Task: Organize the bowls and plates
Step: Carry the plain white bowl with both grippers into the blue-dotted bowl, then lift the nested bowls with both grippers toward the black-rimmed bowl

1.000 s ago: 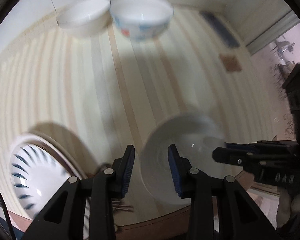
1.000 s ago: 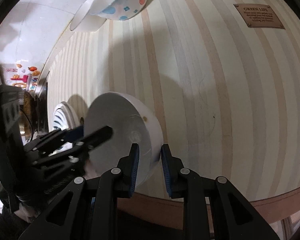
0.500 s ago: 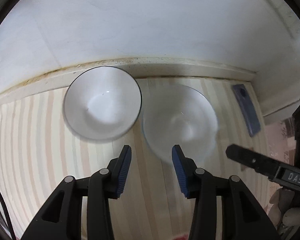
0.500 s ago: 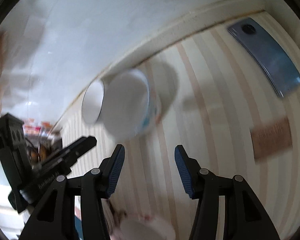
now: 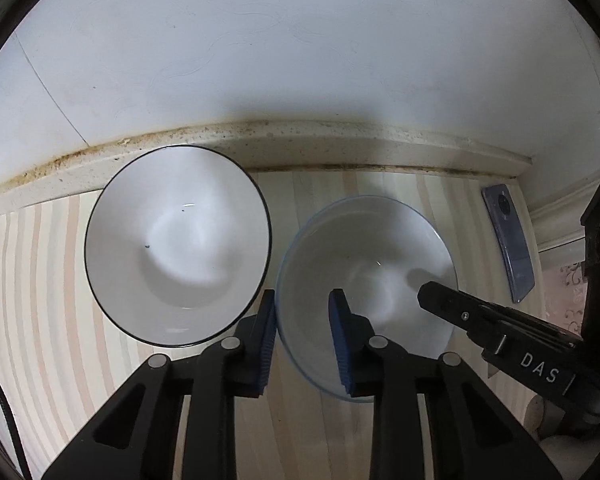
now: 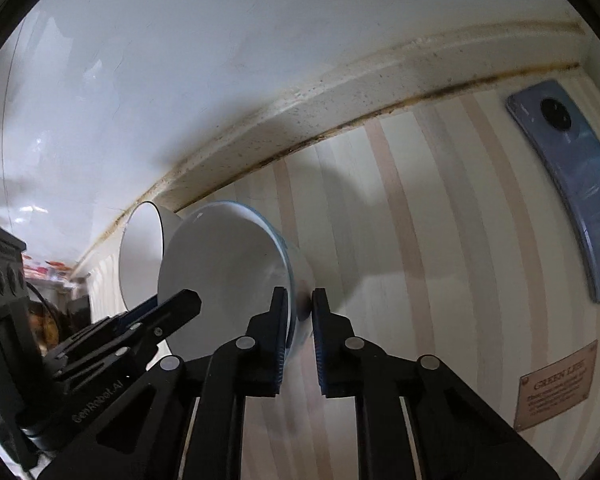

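Left to right: the black-rimmed bowl (image 5: 178, 262) sits empty by the wall. Just beside it stands the blue-rimmed bowl (image 5: 366, 276), which looks empty too. The left gripper (image 5: 302, 330) is closing on its near rim, one pad inside and one outside, though I can't tell if they're pressing yet. The right gripper (image 6: 300, 312) is clamped tight on the opposite wall. I'd lift level with both hands, then nest it into its neighbour. The phone (image 5: 508, 242) lies far right.

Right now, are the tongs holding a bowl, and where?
Yes. Both tongs grip the blue-rimmed bowl by its rim: the left tongs, closing, on its near-left edge, the right tongs on the opposite edge.
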`<state>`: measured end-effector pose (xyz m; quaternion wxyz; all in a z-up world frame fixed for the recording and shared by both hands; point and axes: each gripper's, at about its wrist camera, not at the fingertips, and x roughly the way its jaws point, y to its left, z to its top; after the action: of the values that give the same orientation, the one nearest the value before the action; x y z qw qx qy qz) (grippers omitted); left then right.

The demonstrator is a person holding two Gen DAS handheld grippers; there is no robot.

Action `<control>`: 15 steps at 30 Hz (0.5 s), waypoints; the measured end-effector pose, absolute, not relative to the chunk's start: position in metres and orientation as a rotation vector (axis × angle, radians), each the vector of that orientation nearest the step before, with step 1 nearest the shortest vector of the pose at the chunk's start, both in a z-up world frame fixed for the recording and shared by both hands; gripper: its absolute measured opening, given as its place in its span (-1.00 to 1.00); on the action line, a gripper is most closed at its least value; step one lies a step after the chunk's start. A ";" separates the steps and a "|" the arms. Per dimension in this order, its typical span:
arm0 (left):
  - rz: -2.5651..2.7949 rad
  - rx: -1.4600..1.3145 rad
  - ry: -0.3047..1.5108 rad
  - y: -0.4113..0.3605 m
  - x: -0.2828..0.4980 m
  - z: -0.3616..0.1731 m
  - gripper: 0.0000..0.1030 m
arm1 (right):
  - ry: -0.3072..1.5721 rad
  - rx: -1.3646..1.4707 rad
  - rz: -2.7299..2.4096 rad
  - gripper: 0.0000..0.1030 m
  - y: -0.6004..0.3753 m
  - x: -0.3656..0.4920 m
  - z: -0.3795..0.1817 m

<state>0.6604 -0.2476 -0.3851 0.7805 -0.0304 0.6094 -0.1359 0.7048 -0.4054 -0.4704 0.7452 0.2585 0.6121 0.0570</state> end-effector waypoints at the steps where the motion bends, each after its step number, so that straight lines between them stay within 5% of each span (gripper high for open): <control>1: -0.294 -0.063 1.315 -0.248 0.659 -0.384 -0.55 | 1.340 0.565 0.127 -0.74 -0.406 0.704 -0.470; 15: -0.361 -0.057 1.252 -0.238 0.615 -0.338 -0.55 | 1.299 0.554 0.146 -0.74 -0.411 0.665 -0.429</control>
<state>0.6150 -0.2383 -0.3379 0.7947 -0.0263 0.5827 -0.1678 0.6651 -0.4111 -0.4292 0.7585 0.2545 0.5962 0.0668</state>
